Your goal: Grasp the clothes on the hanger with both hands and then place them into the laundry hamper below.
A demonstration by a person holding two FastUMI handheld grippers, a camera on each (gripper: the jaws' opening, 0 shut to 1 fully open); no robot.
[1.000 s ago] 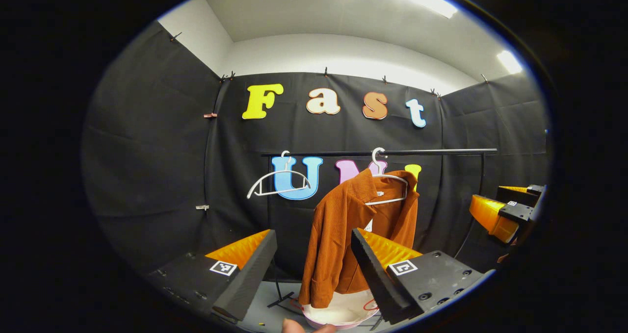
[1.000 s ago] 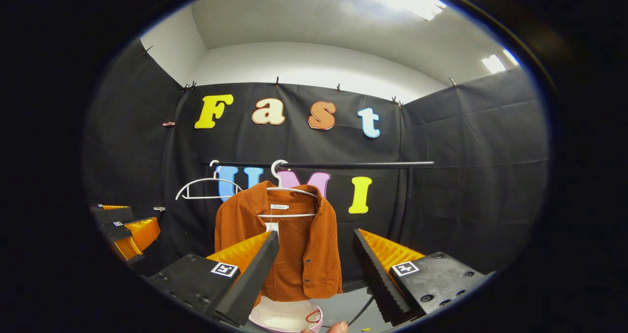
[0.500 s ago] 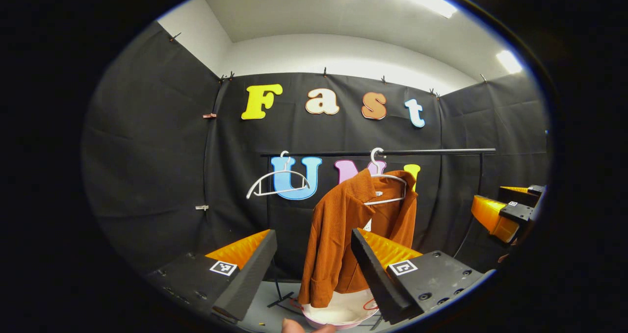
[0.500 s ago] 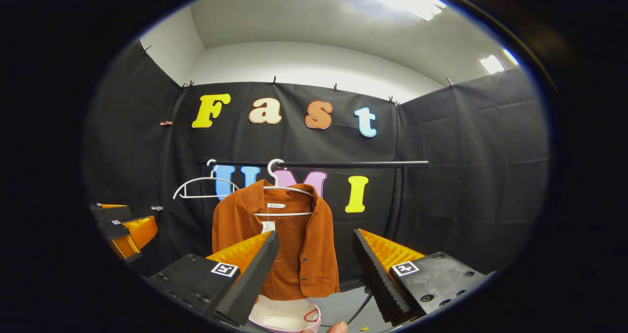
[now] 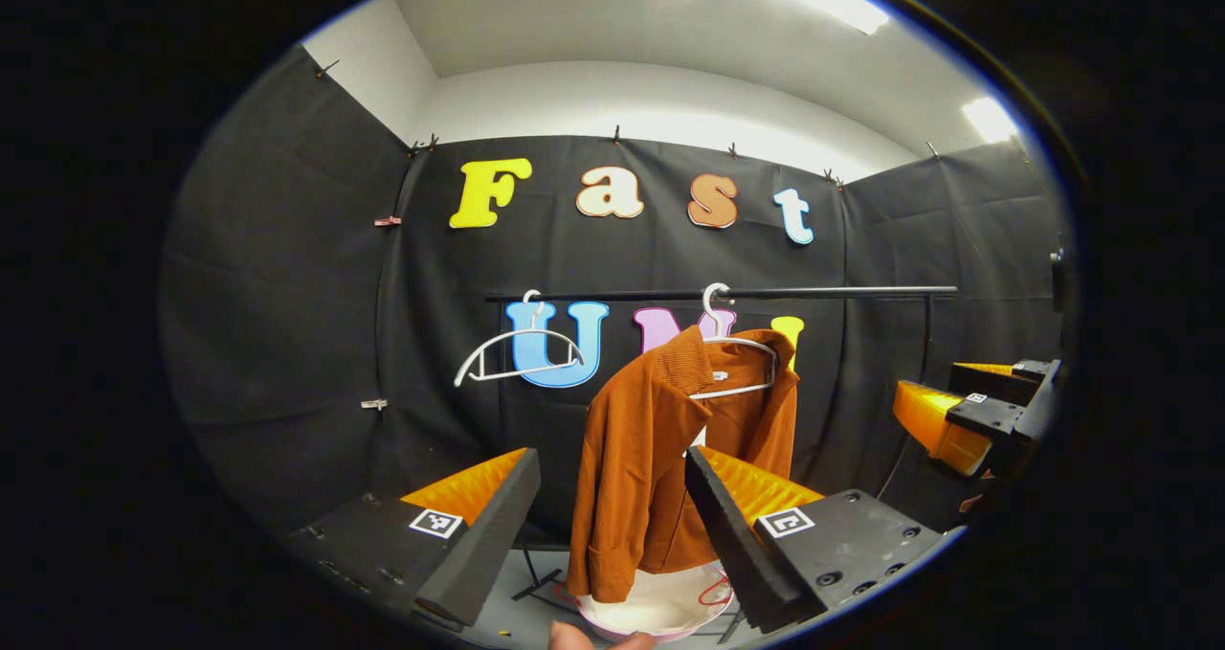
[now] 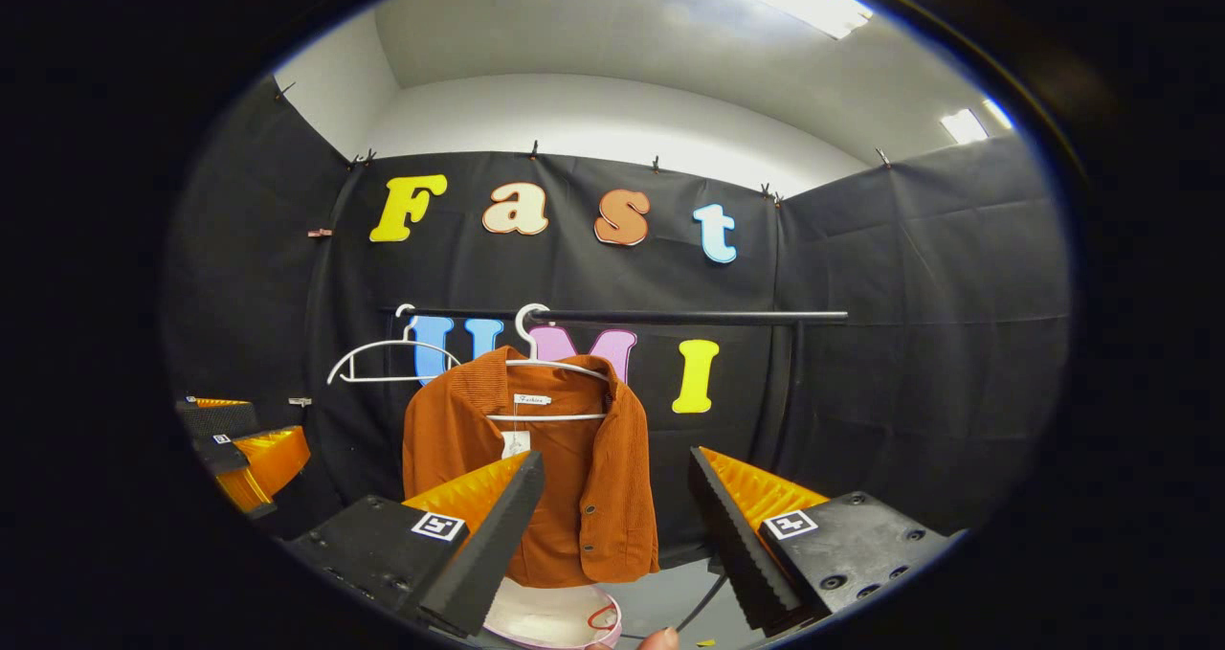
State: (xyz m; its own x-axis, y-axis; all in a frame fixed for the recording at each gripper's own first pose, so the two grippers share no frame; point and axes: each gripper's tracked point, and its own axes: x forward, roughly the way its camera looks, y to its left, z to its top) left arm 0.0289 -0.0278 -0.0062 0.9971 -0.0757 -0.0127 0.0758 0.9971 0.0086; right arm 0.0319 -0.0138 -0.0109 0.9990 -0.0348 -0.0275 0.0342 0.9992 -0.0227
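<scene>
A rust-orange corduroy jacket (image 5: pixel 651 459) (image 6: pixel 565 478) hangs on a white hanger (image 5: pixel 732 363) (image 6: pixel 555 382) from a black rail (image 5: pixel 727 293) (image 6: pixel 622 317). Below it stands a pink-rimmed white laundry hamper (image 5: pixel 660 612) (image 6: pixel 555 621). My left gripper (image 5: pixel 612 526) is open, well short of the jacket, nothing between its fingers. My right gripper (image 6: pixel 617 526) is open too, also short of the jacket. In the left gripper view the right gripper (image 5: pixel 967 415) shows at the right edge; in the right gripper view the left gripper (image 6: pixel 239 449) shows at the left edge.
An empty white hanger (image 5: pixel 517 353) (image 6: pixel 383 358) hangs on the same rail, left of the jacket. The rail's upright post (image 5: pixel 924 382) (image 6: pixel 790 382) stands at the right. A fingertip (image 5: pixel 574 638) (image 6: pixel 656 640) shows at the bottom of each view.
Both grippers have shifted slightly; the jacket and rail have drifted a little leftward in both views. Both jaws stay open and nothing has been taken hold of.
</scene>
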